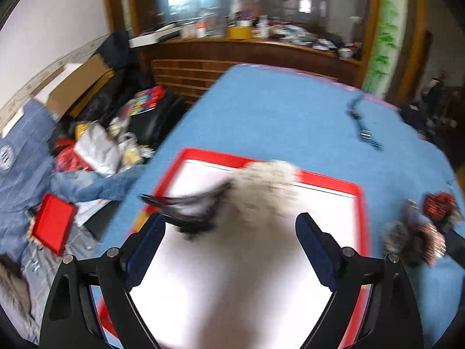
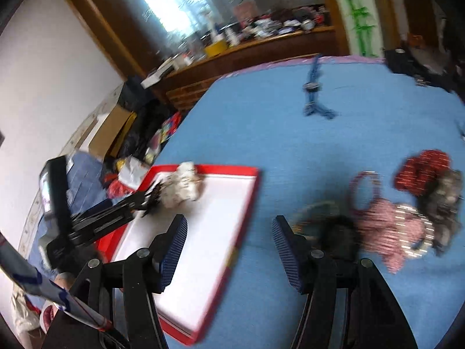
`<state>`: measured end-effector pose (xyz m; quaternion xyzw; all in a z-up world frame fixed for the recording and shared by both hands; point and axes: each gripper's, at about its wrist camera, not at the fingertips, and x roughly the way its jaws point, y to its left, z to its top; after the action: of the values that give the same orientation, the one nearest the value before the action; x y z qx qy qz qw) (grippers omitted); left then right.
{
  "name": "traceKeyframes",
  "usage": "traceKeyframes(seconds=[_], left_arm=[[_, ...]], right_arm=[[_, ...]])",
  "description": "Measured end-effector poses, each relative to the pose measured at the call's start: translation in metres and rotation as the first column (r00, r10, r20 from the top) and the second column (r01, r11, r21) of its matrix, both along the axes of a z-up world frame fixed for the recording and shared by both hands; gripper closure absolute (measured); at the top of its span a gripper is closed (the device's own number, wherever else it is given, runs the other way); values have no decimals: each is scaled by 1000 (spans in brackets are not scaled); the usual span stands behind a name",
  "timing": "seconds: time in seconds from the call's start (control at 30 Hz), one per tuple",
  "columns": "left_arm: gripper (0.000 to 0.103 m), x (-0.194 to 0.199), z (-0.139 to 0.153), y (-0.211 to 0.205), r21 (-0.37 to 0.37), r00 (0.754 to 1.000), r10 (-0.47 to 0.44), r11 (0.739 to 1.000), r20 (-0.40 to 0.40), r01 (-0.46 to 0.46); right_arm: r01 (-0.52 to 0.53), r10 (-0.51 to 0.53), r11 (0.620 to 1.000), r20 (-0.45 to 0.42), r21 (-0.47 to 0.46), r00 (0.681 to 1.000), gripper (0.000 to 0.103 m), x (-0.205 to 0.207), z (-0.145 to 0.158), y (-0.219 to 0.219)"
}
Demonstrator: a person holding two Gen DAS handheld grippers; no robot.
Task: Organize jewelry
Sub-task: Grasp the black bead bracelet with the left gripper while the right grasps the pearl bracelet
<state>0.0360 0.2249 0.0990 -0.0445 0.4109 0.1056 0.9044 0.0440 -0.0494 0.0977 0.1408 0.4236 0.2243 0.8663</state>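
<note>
Jewelry [image 2: 407, 218] beside both tongs, left [image 1: 231, 226] and right [image 2: 229, 229], wide apart, empty.

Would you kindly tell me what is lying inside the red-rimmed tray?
Inside the red-rimmed tray, a cream fluffy piece and a blurred black item lie near its far end. Whatever is beneath them is covered; the remaining white floor looks bare.

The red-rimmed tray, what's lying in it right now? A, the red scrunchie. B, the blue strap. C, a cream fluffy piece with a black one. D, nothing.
C: the cream fluffy piece and the black one lie on the white floor of the tray.
</note>
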Motion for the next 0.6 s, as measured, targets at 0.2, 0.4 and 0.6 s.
traceKeyframes(seconds=[0.2,0.4,0.6], left_arm=[[13,-16,-6,-68,-37,989,-151,988,8,151],[13,-16,-24,-131,-7,959,-282,959,-33,282],[13,4,-35,-173,-3,931,-363,932,-44,363]], right_arm=[[136,-136,991,15,18,991,38,-19,-7,-71],[245,-244,969,-29,34,969,43,-22,-32,-131],[277,-277,957,-2,86,961,43,-16,-54,-158]])
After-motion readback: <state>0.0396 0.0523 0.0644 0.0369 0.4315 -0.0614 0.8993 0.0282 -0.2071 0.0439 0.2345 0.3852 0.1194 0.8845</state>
